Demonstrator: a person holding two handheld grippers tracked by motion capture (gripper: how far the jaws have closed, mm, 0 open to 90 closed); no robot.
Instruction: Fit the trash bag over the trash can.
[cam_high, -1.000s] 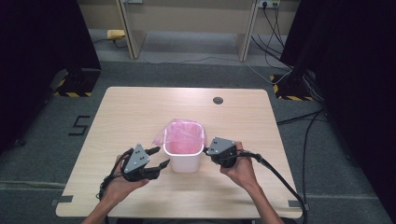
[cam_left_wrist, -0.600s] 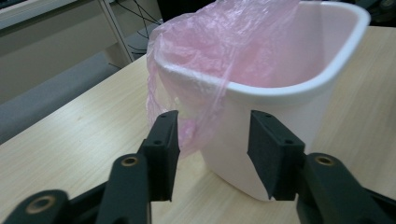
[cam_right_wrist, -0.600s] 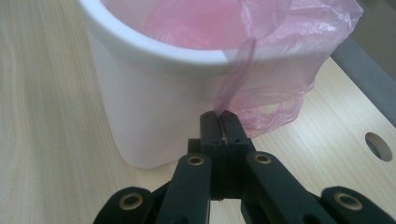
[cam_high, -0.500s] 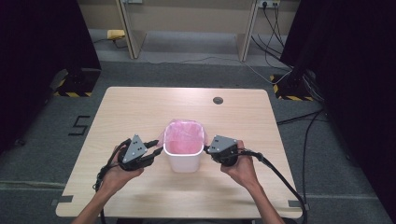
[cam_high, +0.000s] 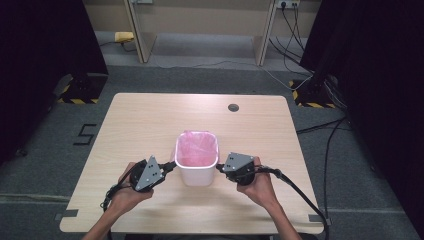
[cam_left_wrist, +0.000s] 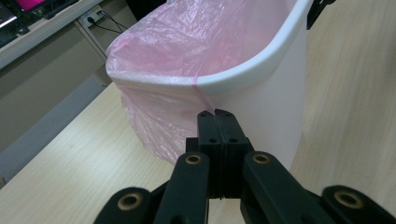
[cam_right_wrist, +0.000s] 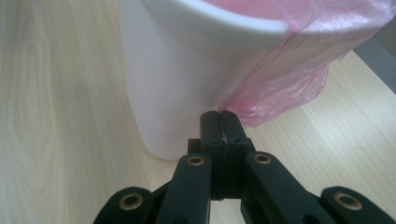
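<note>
bin: small white plastic bin (cam_high: 196, 170) with pink bag liner (cam_high: 197, 149), near bench (cam_high: 150, 120) centre, toward 6 o'clock edge
left gripper (cam_high: 170, 166): at bin's 9 o'clock; fingers have just closed, pinching liner film (cam_left_wrist: 205, 100) under rim
right gripper (cam_high: 220, 168): at bin's 3 o'clock; fingers pressed together on liner edge (cam_right_wrist: 243, 93)
handling: liner thin, soft, slippery, tears easily; bin light, stiff, may tip; grip loose overhang
views: high view gives layout; gripper views show pinch
</note>
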